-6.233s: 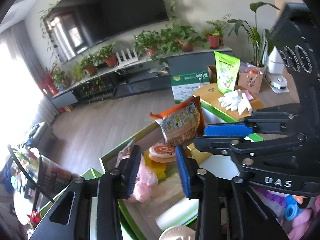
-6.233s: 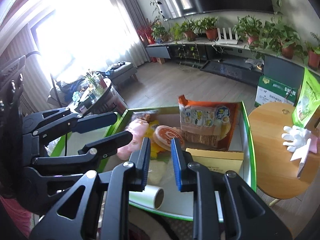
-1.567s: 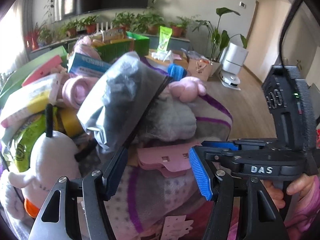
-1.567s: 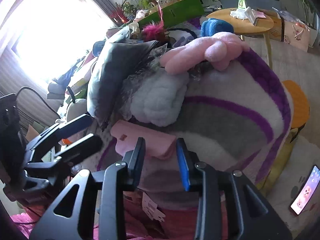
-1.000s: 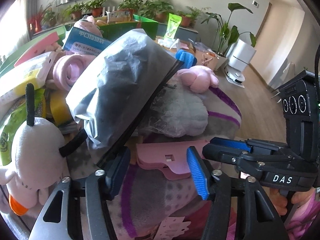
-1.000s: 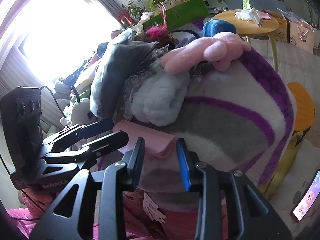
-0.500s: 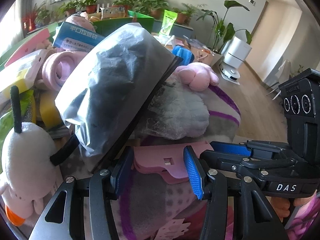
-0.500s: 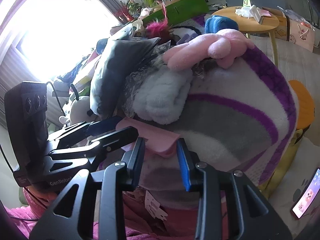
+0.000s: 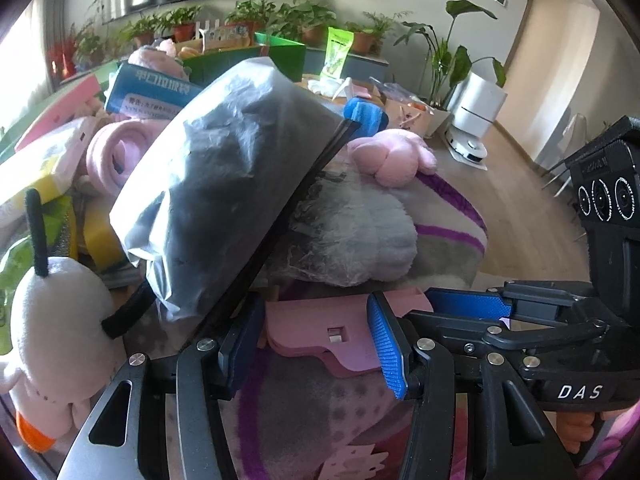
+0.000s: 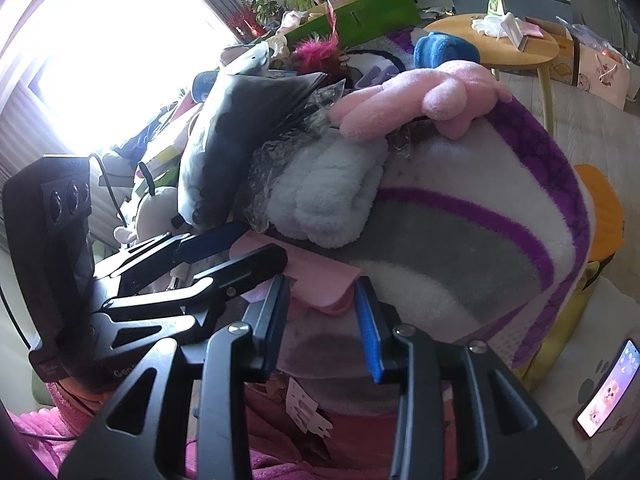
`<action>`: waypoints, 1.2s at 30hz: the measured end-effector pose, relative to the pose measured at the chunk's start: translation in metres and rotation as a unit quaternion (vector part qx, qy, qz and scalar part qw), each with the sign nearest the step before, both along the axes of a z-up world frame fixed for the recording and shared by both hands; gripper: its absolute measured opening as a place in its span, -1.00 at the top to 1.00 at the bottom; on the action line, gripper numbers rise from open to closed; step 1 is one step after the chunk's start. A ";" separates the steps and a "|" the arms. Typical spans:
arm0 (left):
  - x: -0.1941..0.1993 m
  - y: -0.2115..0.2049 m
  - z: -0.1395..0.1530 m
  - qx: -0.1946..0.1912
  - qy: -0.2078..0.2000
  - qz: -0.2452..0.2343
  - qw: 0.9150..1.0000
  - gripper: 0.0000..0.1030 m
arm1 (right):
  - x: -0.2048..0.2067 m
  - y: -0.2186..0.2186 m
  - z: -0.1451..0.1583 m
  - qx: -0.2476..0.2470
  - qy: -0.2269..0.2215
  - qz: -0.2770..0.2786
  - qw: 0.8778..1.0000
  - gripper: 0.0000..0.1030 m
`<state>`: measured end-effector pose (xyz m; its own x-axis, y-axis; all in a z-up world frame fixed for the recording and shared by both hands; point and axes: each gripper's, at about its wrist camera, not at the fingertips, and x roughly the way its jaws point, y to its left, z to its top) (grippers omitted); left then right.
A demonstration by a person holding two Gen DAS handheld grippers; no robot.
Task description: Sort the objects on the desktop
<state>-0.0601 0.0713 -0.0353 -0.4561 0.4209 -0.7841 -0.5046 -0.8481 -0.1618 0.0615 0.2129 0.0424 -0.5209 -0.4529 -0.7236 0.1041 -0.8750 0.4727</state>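
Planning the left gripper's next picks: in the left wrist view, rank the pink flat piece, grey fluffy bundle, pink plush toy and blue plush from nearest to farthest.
From the left gripper:
1. Pink flat piece, between the jaws.
2. Grey fluffy bundle, just beyond, centre.
3. Pink plush toy, higher on the pile, right of centre.
4. Blue plush, behind it.

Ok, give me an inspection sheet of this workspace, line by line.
Surface: striped blanket, purple, grey and white, under the pile.
Job's things: flat pink piece lies between the left tongs; its other end sits between the right tongs.
Clutter: grey plastic bag, pale fluffy bundle in film, pink plush, white plush toy, blue roll, green box.
Grippers: both open around the pink piece; contact cannot be told.
Cables: thin black cable near the window.
Surroundings: round wooden table, potted plants, phone on the floor.
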 end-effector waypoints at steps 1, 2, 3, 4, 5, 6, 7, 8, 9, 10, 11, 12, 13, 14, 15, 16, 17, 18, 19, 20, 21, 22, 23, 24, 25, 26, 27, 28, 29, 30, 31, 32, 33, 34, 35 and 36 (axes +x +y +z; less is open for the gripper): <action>0.002 0.000 0.002 -0.002 0.003 0.001 1.000 -0.02 | 0.001 -0.002 0.002 0.007 0.003 0.001 1.000 0.31; 0.003 -0.001 0.003 0.000 0.003 0.002 1.000 -0.02 | 0.003 -0.004 0.004 0.014 0.006 0.001 1.000 0.32; 0.004 -0.002 0.005 0.004 0.004 0.003 1.000 -0.02 | 0.004 -0.005 0.005 0.017 0.010 0.001 1.000 0.32; 0.005 -0.003 0.008 0.008 0.005 0.005 1.000 -0.02 | 0.006 -0.006 0.008 0.019 0.014 0.001 1.000 0.32; 0.007 -0.005 0.011 0.011 0.009 0.007 1.000 -0.02 | 0.007 -0.005 0.010 0.021 0.017 0.001 1.000 0.32; 0.009 -0.006 0.013 0.012 0.014 0.009 1.000 -0.02 | 0.008 -0.005 0.012 0.023 0.023 0.001 0.999 0.32; 0.013 -0.008 0.017 0.013 0.022 0.013 1.000 -0.02 | 0.010 -0.005 0.015 0.024 0.027 0.002 0.999 0.32; 0.015 -0.009 0.020 0.014 0.028 0.016 0.999 -0.02 | 0.012 -0.006 0.019 0.024 0.033 0.003 0.999 0.32; 0.018 -0.010 0.023 0.015 0.034 0.018 0.999 -0.02 | 0.014 -0.007 0.021 0.024 0.039 0.005 0.999 0.32; 0.020 -0.012 0.026 0.017 0.040 0.021 0.999 -0.02 | 0.016 -0.008 0.024 0.025 0.045 0.007 0.999 0.32; 0.022 -0.012 0.029 0.018 0.046 0.023 0.999 -0.02 | 0.019 -0.009 0.028 0.027 0.053 0.010 0.998 0.32; 0.024 -0.012 0.032 0.020 0.051 0.025 0.998 -0.02 | 0.021 -0.011 0.032 0.030 0.062 0.012 0.998 0.32; 0.025 -0.013 0.035 0.020 0.057 0.027 0.998 -0.02 | 0.023 -0.012 0.035 0.033 0.071 0.014 0.997 0.32; 0.026 -0.013 0.038 0.019 0.063 0.029 0.997 -0.02 | 0.025 -0.013 0.039 0.037 0.080 0.015 0.996 0.33; 0.026 -0.014 0.041 0.019 0.068 0.031 0.997 -0.02 | 0.026 -0.014 0.042 0.040 0.087 0.016 0.995 0.34; 0.026 -0.014 0.044 0.020 0.072 0.033 0.997 -0.02 | 0.027 -0.016 0.046 0.042 0.096 0.018 0.994 0.34; 0.025 -0.014 0.047 0.022 0.076 0.035 0.996 -0.02 | 0.028 -0.016 0.049 0.043 0.101 0.019 0.994 0.34; 0.025 -0.015 0.048 0.023 0.079 0.037 0.996 -0.02 | 0.028 -0.017 0.052 0.044 0.106 0.020 0.993 0.34; 0.025 -0.017 0.050 0.023 0.083 0.039 0.996 -0.02 | 0.028 -0.017 0.054 0.045 0.111 0.020 0.993 0.34; 0.024 -0.017 0.053 0.024 0.088 0.040 0.995 -0.02 | 0.028 -0.018 0.057 0.046 0.117 0.022 0.992 0.34; 0.024 -0.018 0.055 0.024 0.092 0.042 0.995 -0.02 | 0.027 -0.018 0.059 0.047 0.121 0.023 0.991 0.34; 0.023 -0.016 0.058 0.025 0.096 0.044 0.994 -0.02 | 0.026 -0.018 0.063 0.047 0.127 0.025 0.990 0.34; 0.022 -0.017 0.062 0.026 0.103 0.046 0.993 -0.02 | 0.024 -0.018 0.065 0.048 0.131 0.026 0.990 0.34; 0.021 -0.017 0.065 0.027 0.108 0.047 0.993 -0.02 | 0.022 -0.019 0.068 0.048 0.136 0.027 0.989 0.34; 0.020 -0.017 0.068 0.029 0.113 0.049 0.992 -0.02 | 0.020 -0.019 0.072 0.049 0.144 0.029 0.988 0.34; 0.017 -0.016 0.073 0.030 0.120 0.051 0.991 -0.02 | 0.019 -0.021 0.076 0.051 0.150 0.030 0.987 0.34; 0.015 -0.016 0.076 0.031 0.124 0.052 0.990 -0.02 | 0.018 -0.021 0.080 0.052 0.156 0.031 0.986 0.34; 0.013 -0.018 0.079 0.031 0.129 0.054 0.990 -0.02 | 0.016 -0.020 0.084 0.052 0.162 0.032 0.985 0.34; 0.011 -0.018 0.083 0.031 0.134 0.056 0.989 -0.02 | 0.014 -0.020 0.088 0.052 0.169 0.033 0.984 0.34; 0.008 -0.019 0.087 0.031 0.138 0.057 0.988 -0.02 | 0.012 -0.019 0.091 0.052 0.174 0.035 0.983 0.34; 0.005 -0.019 0.089 0.032 0.141 0.058 0.988 -0.02 | 0.009 -0.019 0.095 0.052 0.179 0.037 0.982 0.34; 0.001 -0.021 0.093 0.032 0.144 0.059 0.987 -0.02 | 0.006 -0.018 0.098 0.052 0.183 0.039 0.981 0.34; -0.002 -0.021 0.095 0.033 0.146 0.060 0.987 -0.02 | 0.002 -0.018 0.102 0.052 0.188 0.040 0.980 0.34; -0.005 -0.021 0.098 0.033 0.147 0.061 0.987 -0.02 | -0.001 -0.018 0.104 0.052 0.191 0.041 0.979 0.34; -0.010 -0.020 0.101 0.032 0.149 0.063 0.986 -0.02 | -0.005 -0.017 0.107 0.052 0.194 0.043 0.979 0.34; -0.012 -0.019 0.104 0.031 0.151 0.064 0.986 -0.02 | -0.009 -0.017 0.110 0.051 0.196 0.044 0.978 0.34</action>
